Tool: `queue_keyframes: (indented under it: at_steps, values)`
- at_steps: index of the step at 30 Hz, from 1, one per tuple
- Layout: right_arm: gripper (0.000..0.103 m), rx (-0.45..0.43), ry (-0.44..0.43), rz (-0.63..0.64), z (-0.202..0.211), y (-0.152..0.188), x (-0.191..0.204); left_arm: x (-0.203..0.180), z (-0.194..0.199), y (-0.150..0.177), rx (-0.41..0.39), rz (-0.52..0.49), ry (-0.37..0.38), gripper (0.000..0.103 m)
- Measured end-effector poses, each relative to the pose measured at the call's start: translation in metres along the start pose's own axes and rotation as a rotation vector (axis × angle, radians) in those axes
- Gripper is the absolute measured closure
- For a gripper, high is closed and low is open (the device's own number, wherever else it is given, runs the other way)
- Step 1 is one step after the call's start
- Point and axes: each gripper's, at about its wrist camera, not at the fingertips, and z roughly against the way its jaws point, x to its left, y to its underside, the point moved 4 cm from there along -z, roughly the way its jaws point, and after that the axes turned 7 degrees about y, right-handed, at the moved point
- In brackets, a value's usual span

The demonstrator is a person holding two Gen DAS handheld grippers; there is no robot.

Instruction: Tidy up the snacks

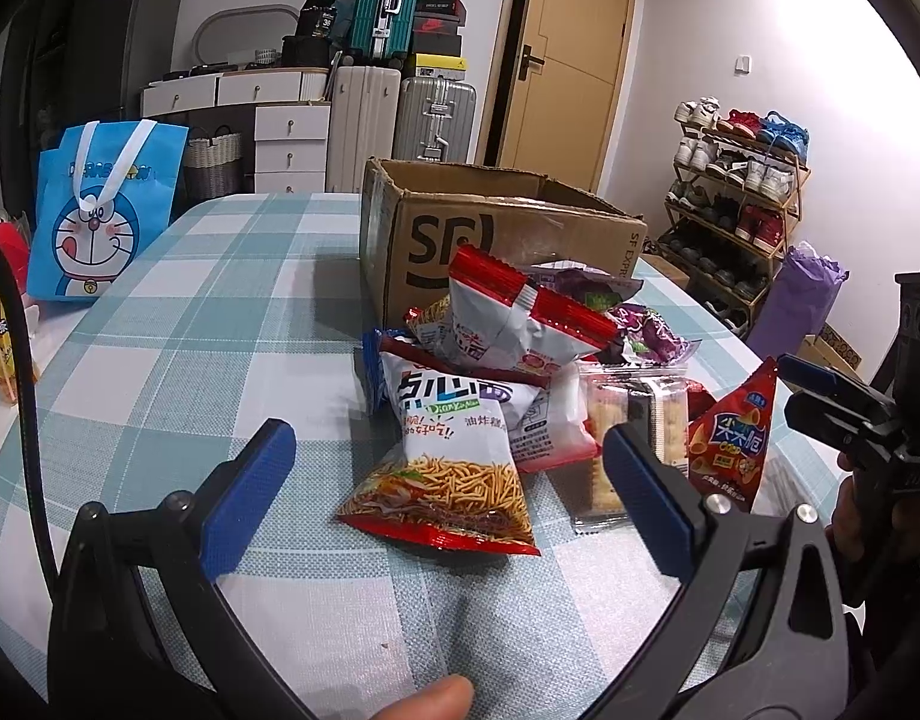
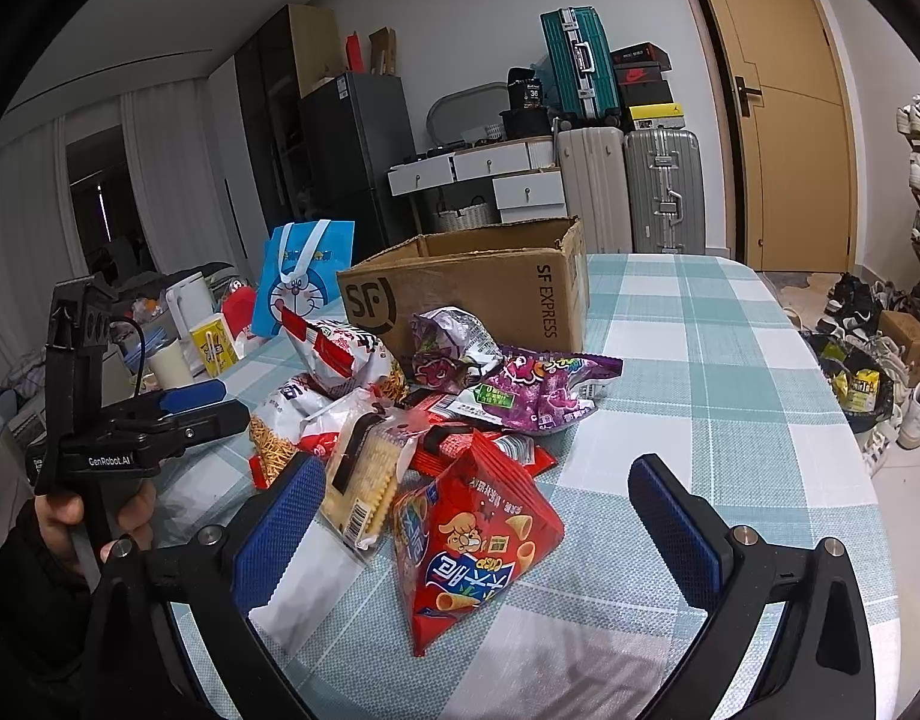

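Left tool [image 1: 447, 474]: spread wide and released, hovering low over the desk, its blue pads on either side of the noodle snack bag without touching it.
Right tool [image 2: 478, 516]: also spread wide and holding nothing, with the red cone-crisp bag lying between its pads on the cloth.
Desk [image 1: 177, 360]: covered in a teal and white checked cloth.
Noodle snack bag [image 1: 447, 456]: white and red, lying flat at the near edge of the pile, closest to the left tool.
Red cone-crisp bag [image 2: 478, 534]: pyramid-shaped, at the near right side of the pile.
Cracker pack [image 2: 363, 474]: clear wrapper, leaning just beside the red cone-crisp bag and close to the right tool's left pad.
Purple snack bags [image 2: 538, 390]: crumpled, at the far side of the pile, next to the box.
Red-topped white bag [image 1: 508, 318]: propped on top of the pile.
Cardboard box [image 1: 490, 228]: open, marked SF, standing on the desk right behind the snacks.
Blue cartoon bag [image 1: 99, 210]: upright at the desk's far left, well apart from the pile.
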Motion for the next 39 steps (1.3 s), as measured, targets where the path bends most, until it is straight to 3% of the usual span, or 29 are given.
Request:
queue_keyframes:
  at_steps: [28, 39]
  values:
    - [0.000, 0.021, 0.015, 0.012, -0.001, 0.001, 0.002, 0.001, -0.002, 0.001, 0.006, 0.007, 0.004, 0.001]
    - [0.000, 0.139, 0.032, 0.000, -0.013, 0.003, -0.001, 0.014, -0.025, 0.003, 0.128, 0.089, 0.009, 0.001]
